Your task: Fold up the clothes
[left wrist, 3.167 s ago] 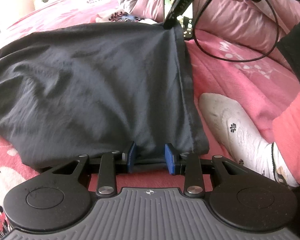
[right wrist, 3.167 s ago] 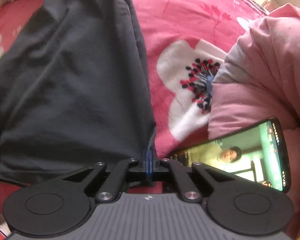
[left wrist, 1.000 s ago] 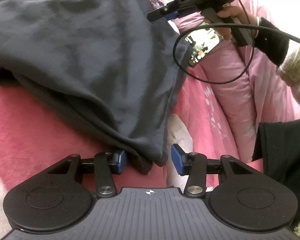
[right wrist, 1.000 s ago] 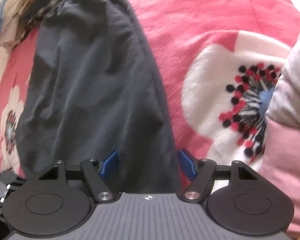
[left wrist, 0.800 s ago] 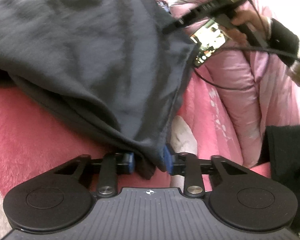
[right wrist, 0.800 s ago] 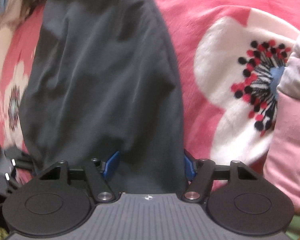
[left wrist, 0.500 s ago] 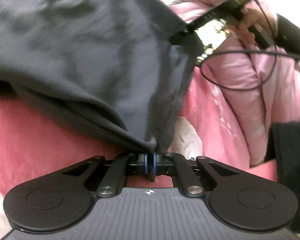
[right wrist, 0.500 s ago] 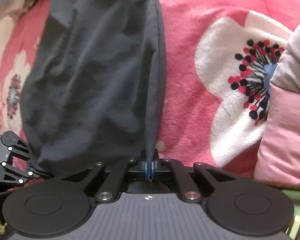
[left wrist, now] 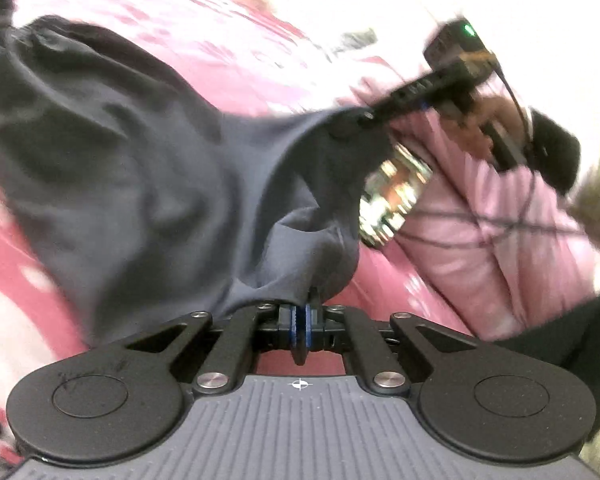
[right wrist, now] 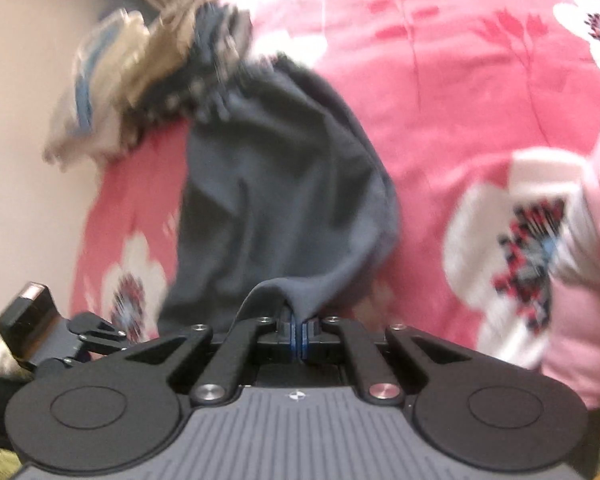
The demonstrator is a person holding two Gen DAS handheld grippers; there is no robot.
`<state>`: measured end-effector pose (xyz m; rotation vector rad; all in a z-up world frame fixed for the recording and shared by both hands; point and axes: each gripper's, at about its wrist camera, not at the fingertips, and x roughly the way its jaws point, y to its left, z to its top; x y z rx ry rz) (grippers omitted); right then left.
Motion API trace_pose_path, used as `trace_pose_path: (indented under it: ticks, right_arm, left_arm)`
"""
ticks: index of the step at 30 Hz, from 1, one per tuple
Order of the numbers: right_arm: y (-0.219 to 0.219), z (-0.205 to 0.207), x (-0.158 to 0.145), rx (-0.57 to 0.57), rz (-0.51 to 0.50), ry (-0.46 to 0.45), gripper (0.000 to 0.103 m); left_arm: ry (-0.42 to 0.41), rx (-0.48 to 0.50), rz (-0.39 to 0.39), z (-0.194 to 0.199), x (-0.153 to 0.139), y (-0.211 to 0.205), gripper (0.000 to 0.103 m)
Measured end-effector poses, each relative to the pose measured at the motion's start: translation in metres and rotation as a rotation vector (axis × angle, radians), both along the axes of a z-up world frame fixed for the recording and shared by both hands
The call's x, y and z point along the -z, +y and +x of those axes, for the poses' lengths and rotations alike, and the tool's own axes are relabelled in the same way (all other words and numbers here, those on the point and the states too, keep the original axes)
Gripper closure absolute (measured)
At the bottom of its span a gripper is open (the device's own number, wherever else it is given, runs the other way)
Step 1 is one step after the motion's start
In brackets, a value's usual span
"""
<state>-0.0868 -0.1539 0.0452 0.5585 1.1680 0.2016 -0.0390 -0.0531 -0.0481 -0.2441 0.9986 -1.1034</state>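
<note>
- The dark garment (left wrist: 148, 168) is half lifted off the pink floral bed cover (right wrist: 480, 92). Its near edge is raised and bunched, and the far part trails toward a blurry pile of other fabric (right wrist: 112, 80) near the wall.
- The left gripper (left wrist: 300, 320) has its jaws clamped together on a pinch of the garment's near corner, with cloth puffing up right above the blue pads.
- The right gripper (right wrist: 298, 332) is the same deal: jaws pressed tight on a fold of the edge, so the fabric tents over them.
- Step in hand, as far as I can judge: a fold-over. Both corners of one edge are held and raised, and the cloth sags between them. Both views are motion-blurred, so things look mid-swing.
- The next move probably wants both corners carried across together at the same height, keeping the edge taut so it lands square on the far part and not in a lump. I can't tell which fold of the sequence this is.
- Room-wise, there's plenty of open bed cover to the right of the garment in the right wrist view.
- Tighter spots: a pink padded jacket (left wrist: 500, 216) and a lit phone (left wrist: 392, 196) sit just beside the garment's right side, and a cable (left wrist: 500, 224) loops across the jacket, so it could snag.
- The wall side with the fabric pile limits how far the cloth can go that way.
</note>
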Motion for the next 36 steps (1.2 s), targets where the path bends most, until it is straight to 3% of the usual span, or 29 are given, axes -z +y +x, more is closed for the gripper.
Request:
trace_pose_path:
  ticks: [11, 19, 23, 27, 29, 31, 33, 34, 36]
  right_arm:
    - [-0.004, 0.085, 0.038, 0.106, 0.181, -0.158, 0.1]
    - [-0.017, 0.146, 0.043, 0.165, 0.259, -0.252, 0.1]
    - [-0.021, 0.177, 0.045, 0.174, 0.282, -0.274, 0.1]
    - [-0.027, 0.204, 0.073, 0.238, 0.366, -0.232, 0.099]
    - [-0.03, 0.217, 0.088, 0.273, 0.411, -0.208, 0.095]
    - [-0.033, 0.227, 0.103, 0.311, 0.479, -0.194, 0.084]
    - [-0.038, 0.232, 0.12, 0.353, 0.589, -0.2, 0.057]
    - [-0.04, 0.234, 0.128, 0.375, 0.645, -0.202, 0.052]
    - [-0.044, 0.235, 0.141, 0.416, 0.763, -0.218, 0.034]
  left_arm:
    - [-0.001, -0.31, 0.007, 0.086, 0.0, 0.061, 0.101]
    - [0.023, -0.514, -0.073, 0.15, 0.003, 0.084, 0.101]
    - [0.017, -0.573, -0.117, 0.178, 0.003, 0.093, 0.101]
    - [0.058, -0.61, -0.138, 0.204, 0.012, 0.1, 0.101]
    - [0.099, -0.623, -0.142, 0.217, 0.021, 0.103, 0.1]
    - [0.186, -0.651, -0.152, 0.229, 0.036, 0.108, 0.097]
    - [0.239, -0.677, -0.193, 0.234, 0.047, 0.117, 0.09]
    - [0.263, -0.689, -0.226, 0.236, 0.051, 0.121, 0.082]
    - [0.304, -0.713, -0.282, 0.239, 0.058, 0.126, 0.08]
